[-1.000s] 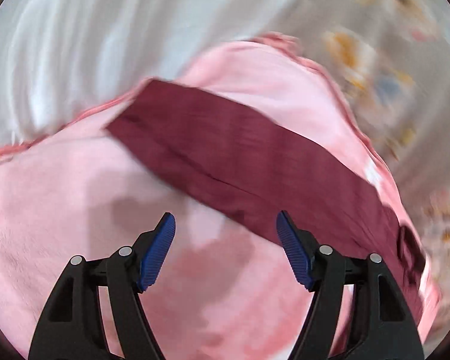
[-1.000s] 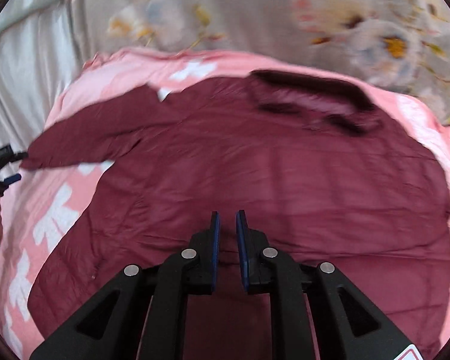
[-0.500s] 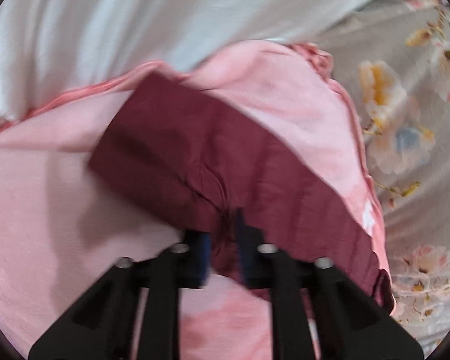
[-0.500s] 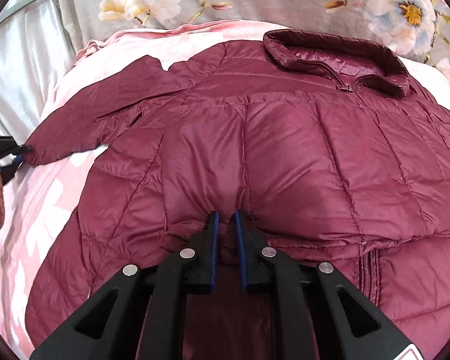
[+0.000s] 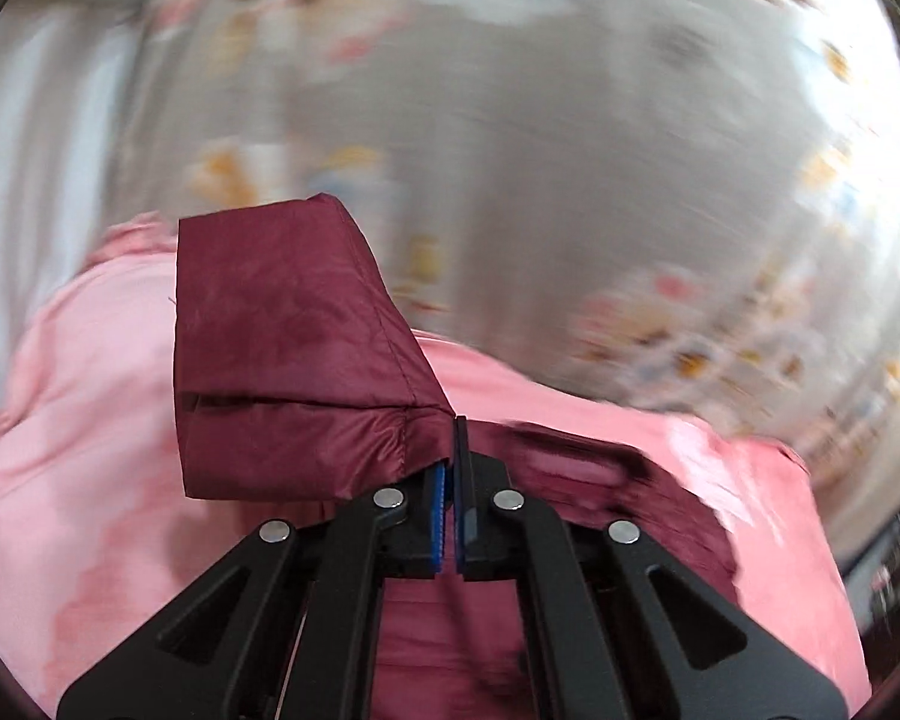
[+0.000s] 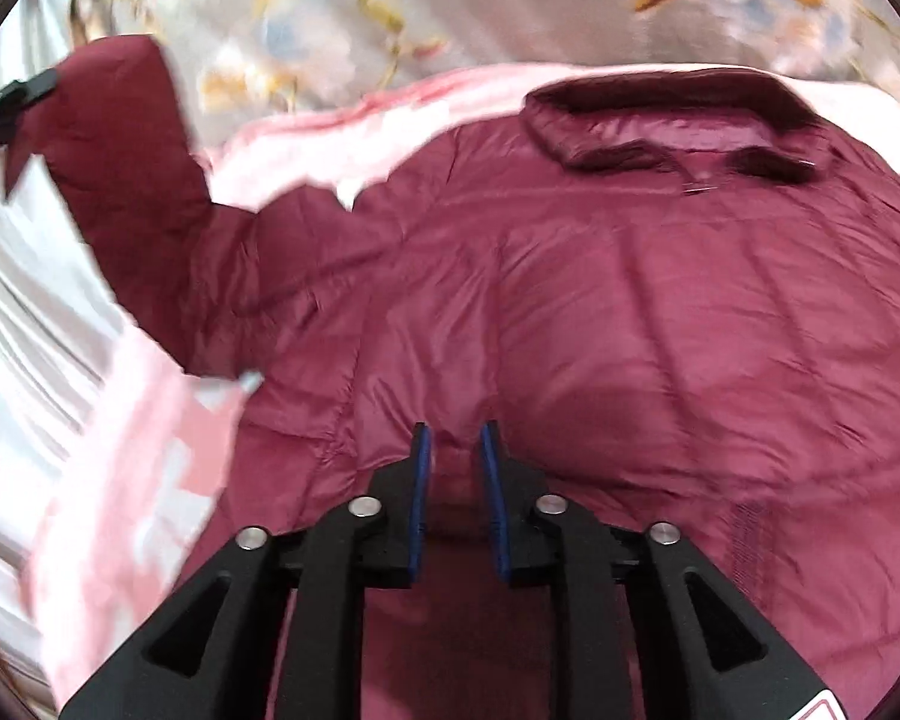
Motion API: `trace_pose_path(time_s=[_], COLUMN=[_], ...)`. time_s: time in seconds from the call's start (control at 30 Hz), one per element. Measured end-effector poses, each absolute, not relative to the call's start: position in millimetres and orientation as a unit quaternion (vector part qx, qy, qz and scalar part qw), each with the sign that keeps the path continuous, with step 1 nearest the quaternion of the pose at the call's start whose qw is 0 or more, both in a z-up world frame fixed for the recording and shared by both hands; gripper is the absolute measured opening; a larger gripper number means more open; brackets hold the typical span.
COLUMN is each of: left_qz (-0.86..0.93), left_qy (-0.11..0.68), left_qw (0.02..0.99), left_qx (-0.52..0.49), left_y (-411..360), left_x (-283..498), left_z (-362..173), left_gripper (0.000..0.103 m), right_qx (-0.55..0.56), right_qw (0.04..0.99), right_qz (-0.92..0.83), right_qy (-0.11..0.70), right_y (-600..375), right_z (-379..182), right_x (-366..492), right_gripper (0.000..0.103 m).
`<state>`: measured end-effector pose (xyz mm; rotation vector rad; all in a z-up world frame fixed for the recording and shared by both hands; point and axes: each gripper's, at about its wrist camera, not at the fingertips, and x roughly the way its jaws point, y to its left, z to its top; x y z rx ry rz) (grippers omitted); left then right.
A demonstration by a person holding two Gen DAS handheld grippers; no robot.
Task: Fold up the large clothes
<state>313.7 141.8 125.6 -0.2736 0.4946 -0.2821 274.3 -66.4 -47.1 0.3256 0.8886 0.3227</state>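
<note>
A maroon puffer jacket (image 6: 630, 312) lies front-up across a pink blanket (image 6: 132, 456) on the bed, collar (image 6: 678, 120) toward 12 o'clock in the right wrist view, as the sleeve-folding step of the job gets under way. The left hand-held gripper (image 5: 450, 480) has its blue-padded jaws pinched nearly together on the cuff end of the sleeve (image 5: 282, 360), which stands raised off the blanket and reaches toward 11 o'clock in its own camera (the same sleeve (image 6: 120, 180) appears lifted at 10 o'clock in the right wrist view). The right hand-held gripper (image 6: 455, 480) sits low over the jacket's lower body at 6 o'clock, its jaws slightly parted; whether any fabric is caught between them cannot be told. A floral bedsheet (image 5: 570, 180), heavily blurred, fills the background. Judging from the layout, the next move calls for carrying the sleeve inward across the chest and laying it flat, with the body kept from sliding.
</note>
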Motion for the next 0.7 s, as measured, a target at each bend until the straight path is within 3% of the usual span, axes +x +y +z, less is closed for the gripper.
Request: trace_pose_path(time_s=[0.27,0.47,0.7], left_qz=[-0.233,-0.257,-0.256], left_qy=[0.285,0.341,0.403], left_qw=[0.926,0.903,0.878], left_qx=[-0.084,-0.052,-0.026], left_y=[4.7,-75.6,-116.7], left_x=[313.9,313.5,312.3], left_z=[109.8,59.0,-6.3], left_gripper=[0.0,0.0,0.0], right_qx=[0.193,0.206,0.22], right_qw=[0.886,0.893,0.89], right_qz=[0.117,0.078,0.035], right_qy=[0.405,0.393,0.397], right_y=[-145.7,-194.8,-234.1], right_z=[-29.0,-25.9,-37.4], right_x=[226.3,203.3,191.1], right_gripper=[0.026,0.027,0.032])
